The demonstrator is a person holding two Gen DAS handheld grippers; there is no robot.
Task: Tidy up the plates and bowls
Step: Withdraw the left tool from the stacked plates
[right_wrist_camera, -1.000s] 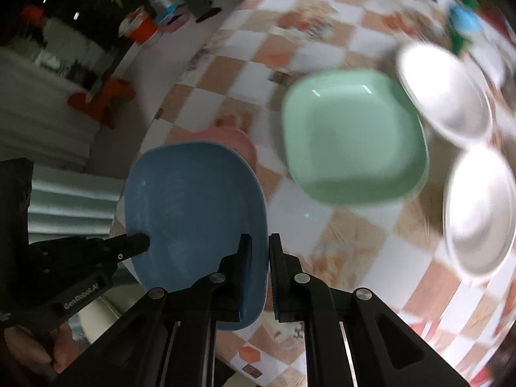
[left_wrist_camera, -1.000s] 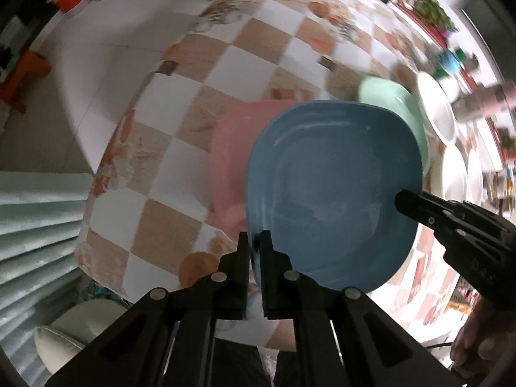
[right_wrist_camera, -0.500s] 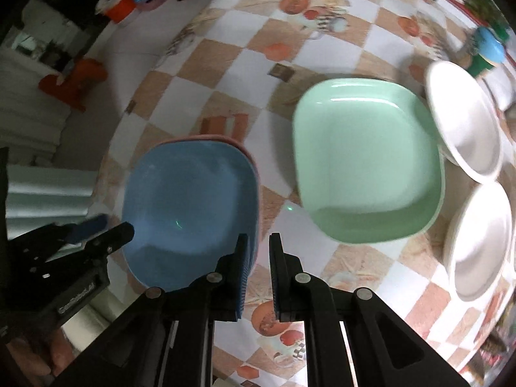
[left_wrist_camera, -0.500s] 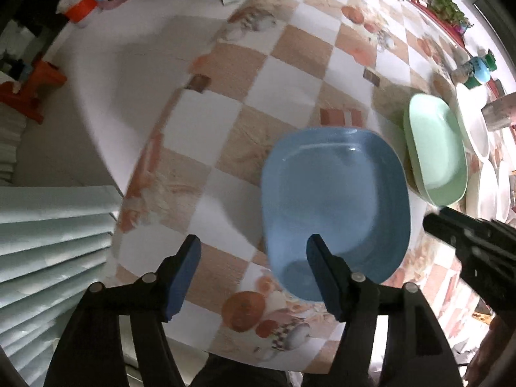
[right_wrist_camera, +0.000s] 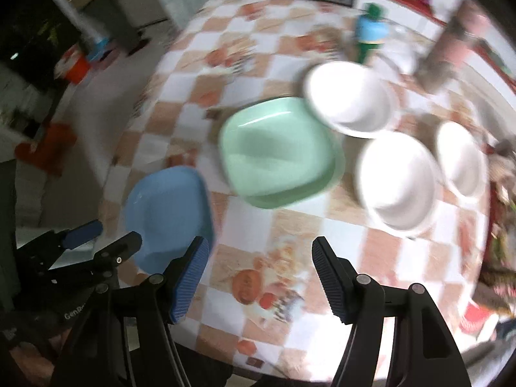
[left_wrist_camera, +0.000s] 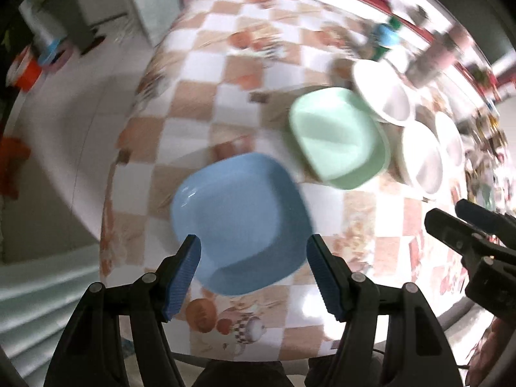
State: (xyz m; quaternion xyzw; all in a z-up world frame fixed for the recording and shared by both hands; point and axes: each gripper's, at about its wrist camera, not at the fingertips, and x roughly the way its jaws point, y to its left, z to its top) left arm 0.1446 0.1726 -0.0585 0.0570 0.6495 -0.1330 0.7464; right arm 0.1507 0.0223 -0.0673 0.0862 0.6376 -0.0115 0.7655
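left wrist view is pretty blurry, but the left claw (left_wrist_camera: 253, 269) is spread wide with nothing in it, hanging over the near edge of the blue plate (left_wrist_camera: 240, 222). that plate sits flat near the worktop (left_wrist_camera: 200, 64) edge. past it is the green plate (left_wrist_camera: 337, 135), then three white bowls, the nearest one (right_wrist_camera: 396, 180) just beside the green plate's right side, another (right_wrist_camera: 351, 96) behind it overlapping its far corner, the third (right_wrist_camera: 461, 158) further right. right claw (right_wrist_camera: 259, 269) is also spread and empty, over bare checkered cloth. behind the bowls there's a blue and green bottle (right_wrist_camera: 371, 37). the floor (left_wrist_camera: 64, 113) is pale, with an orange bucket (left_wrist_camera: 24, 69) off left.
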